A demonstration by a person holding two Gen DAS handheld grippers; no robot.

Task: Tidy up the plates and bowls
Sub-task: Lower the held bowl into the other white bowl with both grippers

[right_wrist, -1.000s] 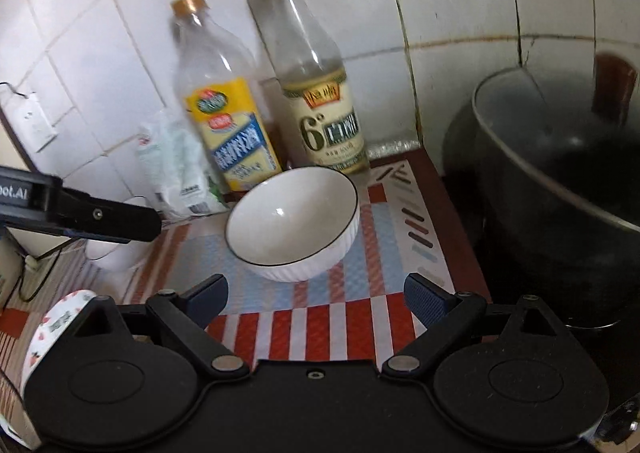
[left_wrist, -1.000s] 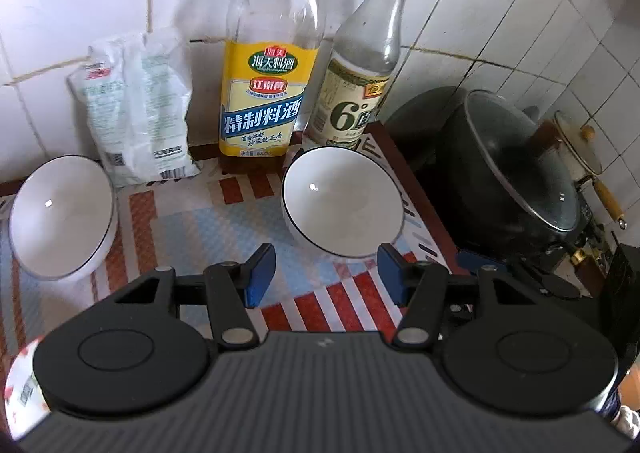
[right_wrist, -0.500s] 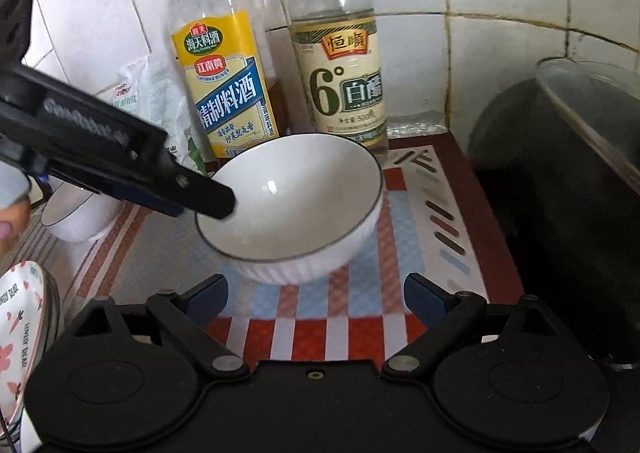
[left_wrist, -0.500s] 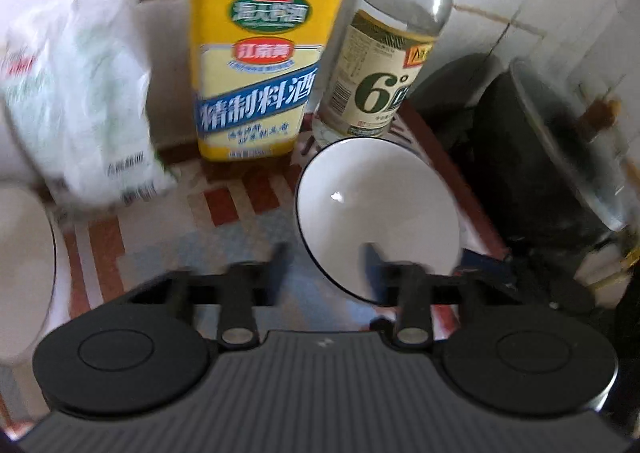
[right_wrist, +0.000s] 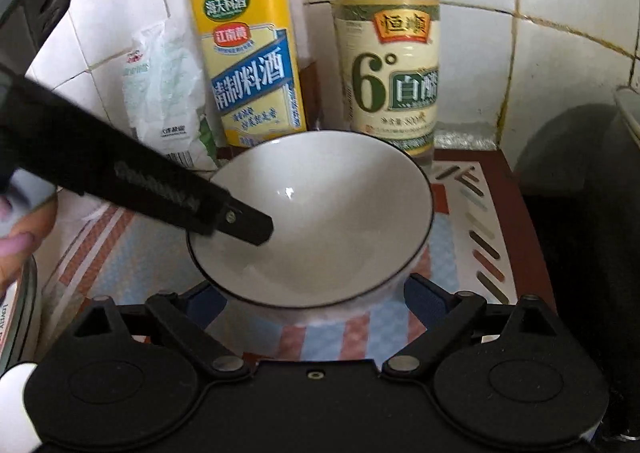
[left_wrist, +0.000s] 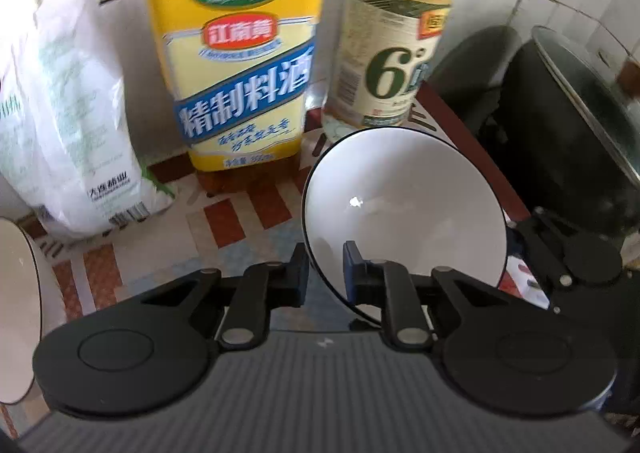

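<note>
Jaws first: your left gripper (left_wrist: 325, 273) has just closed on the bowl (left_wrist: 404, 209) rim, your right gripper (right_wrist: 316, 299) stands wide around its base. Bowl sits on the bench mat, unlifted. Second bowl (left_wrist: 16, 309) further left; stacking remains.

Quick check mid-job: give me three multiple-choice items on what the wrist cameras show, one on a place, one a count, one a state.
1. Where is the yellow-labelled bottle? A behind the bowl; B in the pot; C lying flat on the mat.
2. Bowls in the left wrist view? A one; B two; C four.
3. The left gripper is: A wide open; B shut on the bowl's rim; C shut on a bottle.

A: it stands upright by the tiled wall.
B: a second bowl shows at the left edge.
B: its jaws have just been closing, the rim between them.
</note>
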